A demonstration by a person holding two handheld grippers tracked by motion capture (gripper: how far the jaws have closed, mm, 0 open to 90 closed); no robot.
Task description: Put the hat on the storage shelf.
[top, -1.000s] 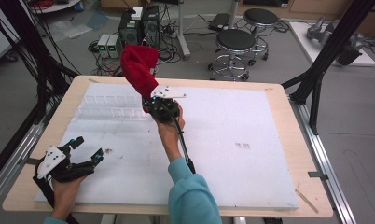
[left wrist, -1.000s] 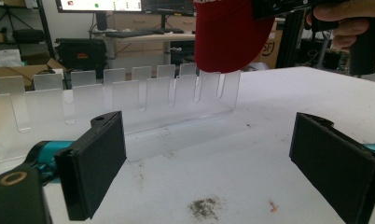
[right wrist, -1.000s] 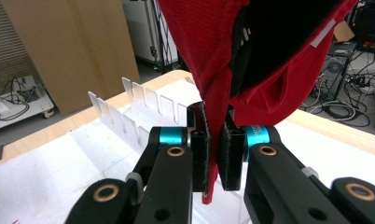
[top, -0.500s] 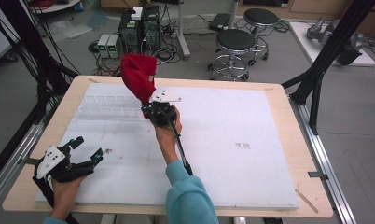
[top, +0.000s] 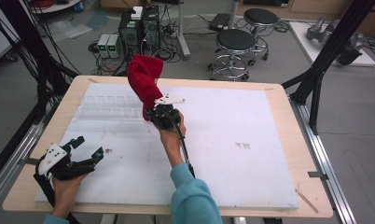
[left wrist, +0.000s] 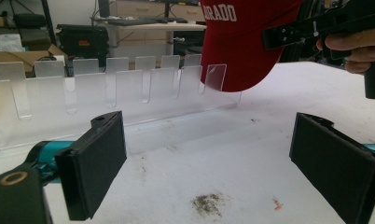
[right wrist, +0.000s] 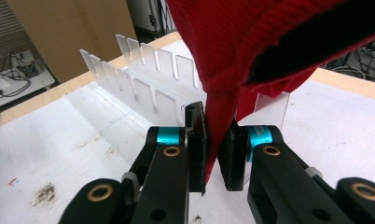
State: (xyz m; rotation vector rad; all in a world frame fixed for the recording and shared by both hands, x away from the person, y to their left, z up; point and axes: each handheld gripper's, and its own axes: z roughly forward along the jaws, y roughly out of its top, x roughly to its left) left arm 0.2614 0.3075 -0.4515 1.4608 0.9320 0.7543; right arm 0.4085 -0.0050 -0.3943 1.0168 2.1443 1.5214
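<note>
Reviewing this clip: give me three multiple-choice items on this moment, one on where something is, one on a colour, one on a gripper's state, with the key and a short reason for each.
1. Where is the left hand-held gripper?
A. Near the table's front-left corner
B. Over the clear rack
C. Beside the stools

2. What colour is the cap?
A. Blue
B. Red
C. White

3. What is the state of the right hand-held gripper?
A. Open and empty
B. Lying on the table
C. Shut on the cap

Key: 1 A, the high view shows it low at the front-left of the white table, away from the clear rack. 2 B, the cap is red in all three views, with white lettering in the left gripper view. 3 C, the right gripper view shows its jaws pinching a fold of the red fabric, with the cap held up off the table.
</note>
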